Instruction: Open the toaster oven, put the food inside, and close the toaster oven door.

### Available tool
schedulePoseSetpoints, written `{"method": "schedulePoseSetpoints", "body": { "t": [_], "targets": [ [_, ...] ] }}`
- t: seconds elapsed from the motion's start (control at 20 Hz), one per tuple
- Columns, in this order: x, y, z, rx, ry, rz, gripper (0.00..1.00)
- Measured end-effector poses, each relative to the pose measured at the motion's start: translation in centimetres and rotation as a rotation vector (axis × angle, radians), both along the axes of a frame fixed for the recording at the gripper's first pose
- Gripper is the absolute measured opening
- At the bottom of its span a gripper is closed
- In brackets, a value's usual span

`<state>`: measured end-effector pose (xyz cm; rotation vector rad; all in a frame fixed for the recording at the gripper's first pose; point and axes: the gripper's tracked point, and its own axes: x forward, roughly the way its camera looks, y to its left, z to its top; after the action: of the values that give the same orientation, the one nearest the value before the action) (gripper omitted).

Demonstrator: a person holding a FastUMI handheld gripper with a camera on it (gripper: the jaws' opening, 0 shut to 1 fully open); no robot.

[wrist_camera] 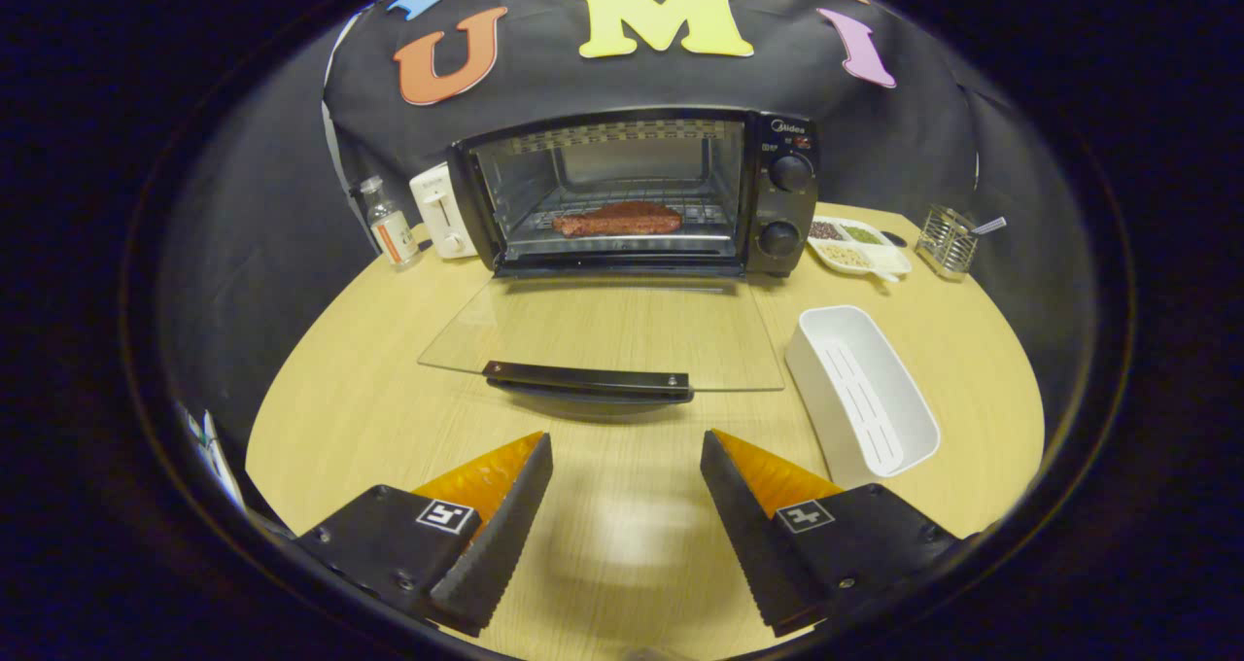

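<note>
A black toaster oven point(637, 194) stands at the far side of a round wooden table point(369, 399). Its glass door point(603, 335) lies folded down flat toward me, with a dark handle point(588, 381) along its near edge. A brown slab of meat point(618, 220) rests on the wire rack inside the oven. My gripper point(627, 447) is open, with nothing between the fingers. Its fingertips sit a little short of the door handle, above the bare tabletop.
A white oblong tray point(860, 394) lies empty to the right of the door. Behind it sit a divided dish of seeds point(855, 245) and a wire holder point(948, 243). A small bottle point(391, 226) and a white toaster point(442, 212) stand left of the oven.
</note>
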<state>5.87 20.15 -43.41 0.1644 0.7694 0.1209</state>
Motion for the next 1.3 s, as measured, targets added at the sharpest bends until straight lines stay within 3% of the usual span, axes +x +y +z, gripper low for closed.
{"method": "schedulePoseSetpoints", "body": {
  "t": [0.65, 1.3],
  "targets": [
    [3.5, 1.9, -2.6, -0.050, 0.020, 0.032, 0.98],
    [7.0, 0.8, 7.4, -0.024, -0.106, 0.026, 0.98]
  ]
}}
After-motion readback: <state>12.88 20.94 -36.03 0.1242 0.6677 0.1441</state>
